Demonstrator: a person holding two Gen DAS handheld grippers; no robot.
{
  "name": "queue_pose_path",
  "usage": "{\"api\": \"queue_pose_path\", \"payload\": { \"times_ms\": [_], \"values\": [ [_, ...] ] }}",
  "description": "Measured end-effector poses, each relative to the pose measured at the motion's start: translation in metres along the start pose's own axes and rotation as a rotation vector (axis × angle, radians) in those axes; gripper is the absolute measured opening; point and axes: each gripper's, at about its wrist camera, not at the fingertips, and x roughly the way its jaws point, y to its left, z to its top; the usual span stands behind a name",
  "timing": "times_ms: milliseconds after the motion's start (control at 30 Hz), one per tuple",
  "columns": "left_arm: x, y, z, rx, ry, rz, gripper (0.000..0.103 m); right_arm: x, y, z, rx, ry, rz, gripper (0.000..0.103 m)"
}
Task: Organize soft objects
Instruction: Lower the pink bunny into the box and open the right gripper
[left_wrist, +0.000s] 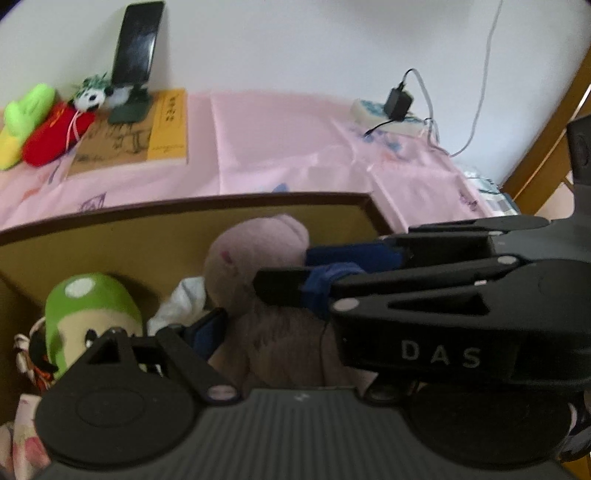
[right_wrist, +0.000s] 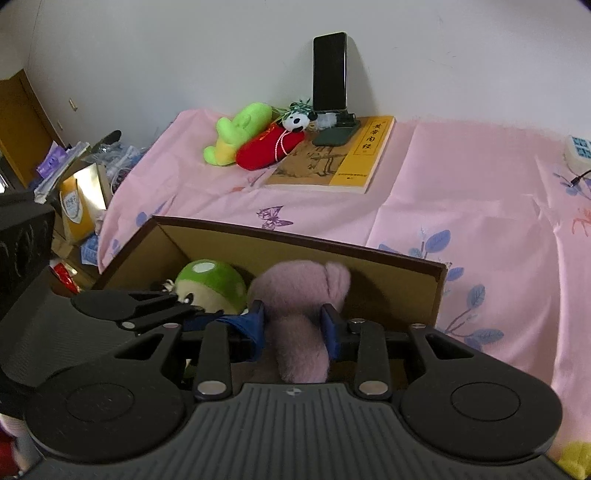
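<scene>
Right hand-held gripper grasping a pink plush toy between its blue-padded fingers, the toy held over the open cardboard box and partly inside it; the toy's rounded upper end rises above the fingers and its lower end hangs below them. In the left wrist view the same pink plush toy fills the middle of the box, with the right hand-held gripper entering from the right and closed on it. Left hand-held gripper: one blue-padded finger lies against the toy's left flank; its other finger is hidden behind the right unit, so whether it is clenched or released cannot be told. A green mushroom plush with white spots rests in the box just left of the pink toy. On the pink floral-print cloth covering the surface, well apart from the box, lie a lime-green plush, a red plush and a small panda plush, touching one another beside a book. A phone stands upright on a stand resting on the book. A power strip with an adapter sits near the wall.
</scene>
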Motion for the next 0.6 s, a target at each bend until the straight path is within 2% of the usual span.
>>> {"api": "queue_pose_path", "payload": {
  "times_ms": [200,600],
  "values": [
    [0.003,0.0033,0.0019,-0.004,0.033,0.016,0.073,0.006,-0.003,0.0017,0.011,0.015,-0.016,0.016],
    [0.0052,0.003,0.0025,0.005,0.064,-0.045,0.074,-0.0007,-0.0043,0.0001,0.012,0.008,-0.099,0.016]
  ]
}}
